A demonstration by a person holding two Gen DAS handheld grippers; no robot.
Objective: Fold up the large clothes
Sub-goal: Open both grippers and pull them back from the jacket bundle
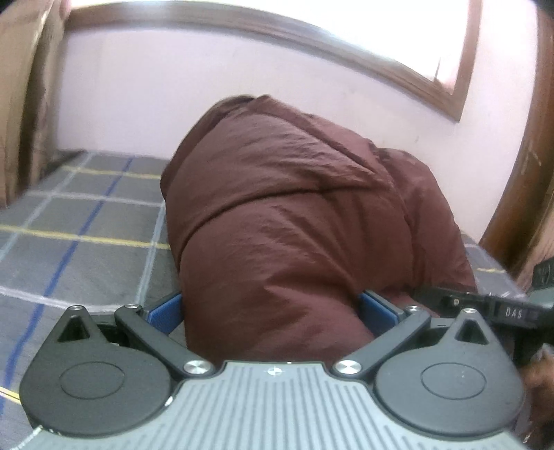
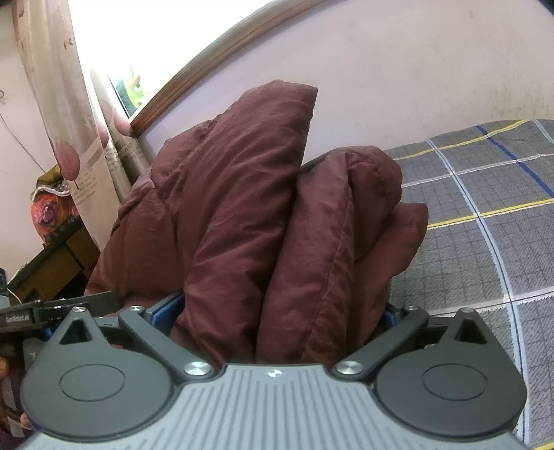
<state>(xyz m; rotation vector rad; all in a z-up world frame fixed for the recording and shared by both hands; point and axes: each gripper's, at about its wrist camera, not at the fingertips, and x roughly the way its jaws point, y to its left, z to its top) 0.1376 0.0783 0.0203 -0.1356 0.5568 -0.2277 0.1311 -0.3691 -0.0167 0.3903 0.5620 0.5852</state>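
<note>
Left wrist view: your left gripper [image 1: 273, 311] has its blue pads on both sides of a fat roll of the dark red jacket [image 1: 294, 214]. The jaws stand wide, but the puffy cloth fills all the room between them — so it looks like a hold on the jacket.

Right wrist view: your right gripper [image 2: 273, 311] has its jaws as wide as they go. Thick folds of the jacket [image 2: 263, 221] sit between them. The blue pads are mostly hidden by cloth, so you cannot see if they press on it. My guess is they do not squeeze it.

Where the jacket is: it lies bunched up on the grey checked bed sheet [image 1: 79, 225], close to the pale wall [image 1: 155, 97] under the window [image 1: 346, 27]. One flap stands up tall in the right wrist view.

Why held like this: the jacket is soft and thick — you need wide jaws to get round a whole fold. One gripper on each side keeps the bundle from flopping open.

Other gripper: you can see each one at the edge of the other's view, so your hands are close together.

Task so far: the jacket looks partly folded, but still lumpy, not flat.

Watch out: slippery cloth may slide out.
</note>
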